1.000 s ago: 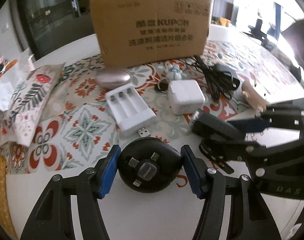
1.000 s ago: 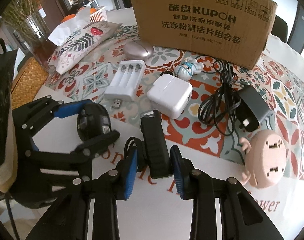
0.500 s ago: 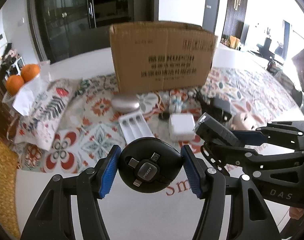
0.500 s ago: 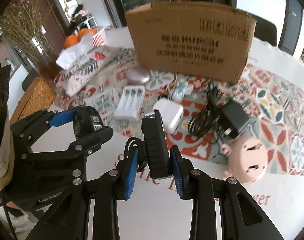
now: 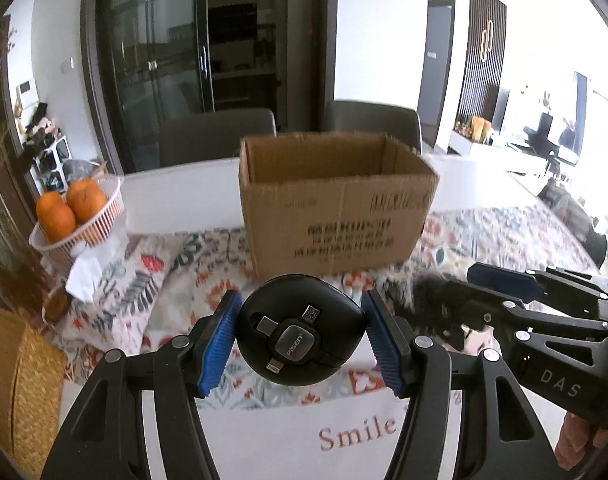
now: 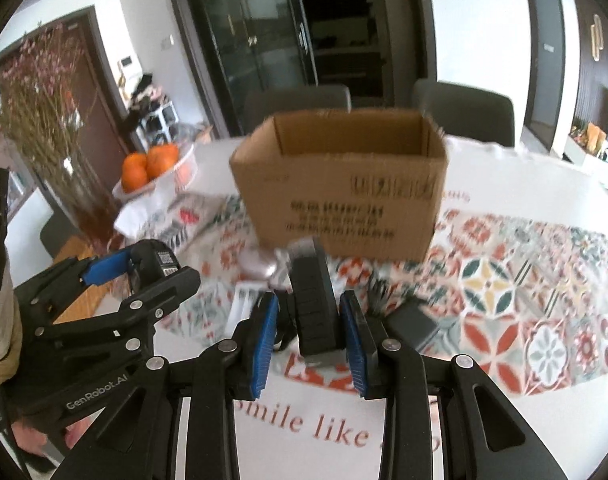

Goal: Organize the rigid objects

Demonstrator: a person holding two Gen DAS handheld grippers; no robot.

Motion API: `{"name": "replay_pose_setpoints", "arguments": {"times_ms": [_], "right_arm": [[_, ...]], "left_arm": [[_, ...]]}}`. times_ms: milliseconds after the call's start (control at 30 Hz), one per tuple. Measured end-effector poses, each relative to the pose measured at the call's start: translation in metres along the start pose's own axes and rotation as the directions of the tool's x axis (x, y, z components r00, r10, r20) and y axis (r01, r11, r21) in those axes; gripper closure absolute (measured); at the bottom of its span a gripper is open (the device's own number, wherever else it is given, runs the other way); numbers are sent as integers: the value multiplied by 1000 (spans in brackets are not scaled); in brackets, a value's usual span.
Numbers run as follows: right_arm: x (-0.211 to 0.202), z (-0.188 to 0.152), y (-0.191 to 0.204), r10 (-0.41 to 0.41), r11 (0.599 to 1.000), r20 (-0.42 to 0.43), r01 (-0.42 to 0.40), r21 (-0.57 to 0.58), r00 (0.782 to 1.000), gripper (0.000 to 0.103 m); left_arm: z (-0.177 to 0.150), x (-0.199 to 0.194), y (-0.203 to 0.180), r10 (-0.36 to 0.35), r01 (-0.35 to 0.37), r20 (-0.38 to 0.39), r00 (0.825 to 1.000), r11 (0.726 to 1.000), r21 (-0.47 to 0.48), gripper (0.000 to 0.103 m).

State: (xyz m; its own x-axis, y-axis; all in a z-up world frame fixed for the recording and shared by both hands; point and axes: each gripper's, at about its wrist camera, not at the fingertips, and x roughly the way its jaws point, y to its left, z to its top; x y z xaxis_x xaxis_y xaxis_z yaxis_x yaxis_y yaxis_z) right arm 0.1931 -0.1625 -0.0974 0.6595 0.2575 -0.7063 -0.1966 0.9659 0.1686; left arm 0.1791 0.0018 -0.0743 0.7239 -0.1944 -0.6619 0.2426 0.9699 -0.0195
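Left gripper (image 5: 300, 340) clamps a round black plastic cable reel (image 5: 300, 330), face with connector tips toward camera. Right gripper (image 6: 309, 328) pinches a black rectangular adapter block (image 6: 314, 300), long axis pointing far toward the open brown cardboard box (image 6: 340, 184). Both held above table. Risks: the narrow block pivots out; the reel slips off its curved sides; they clip the box's near wall.

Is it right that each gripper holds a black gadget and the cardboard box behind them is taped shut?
Not quite. The box is open at the top, as the left wrist view shows. The left gripper and the right gripper do each hold a black gadget.
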Motion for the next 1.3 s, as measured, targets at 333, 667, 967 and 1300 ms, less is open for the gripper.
{"name": "replay_pose_setpoints", "arguments": {"times_ms": [333,667,967,1300], "right_arm": [[5,31,-18,0,999,35,-2,36,999,91],[4,27,-29,-3,997,30,0,82,1000,91],[11,3,-24,9,998,-42,-6,61,999,91],[28,-27,-21,38,999,-185,-37,9,982,85]], "left_arm": [[30,11,-6,9,-10,8,1000,1000,7,42],[33,12,-15,-2,2,18,1000,1000,16,42],[3,10,-17,29,-28,-20,999,999,21,42],[-27,12,-16,35,-37,-93,995,999,-21,42]]}}
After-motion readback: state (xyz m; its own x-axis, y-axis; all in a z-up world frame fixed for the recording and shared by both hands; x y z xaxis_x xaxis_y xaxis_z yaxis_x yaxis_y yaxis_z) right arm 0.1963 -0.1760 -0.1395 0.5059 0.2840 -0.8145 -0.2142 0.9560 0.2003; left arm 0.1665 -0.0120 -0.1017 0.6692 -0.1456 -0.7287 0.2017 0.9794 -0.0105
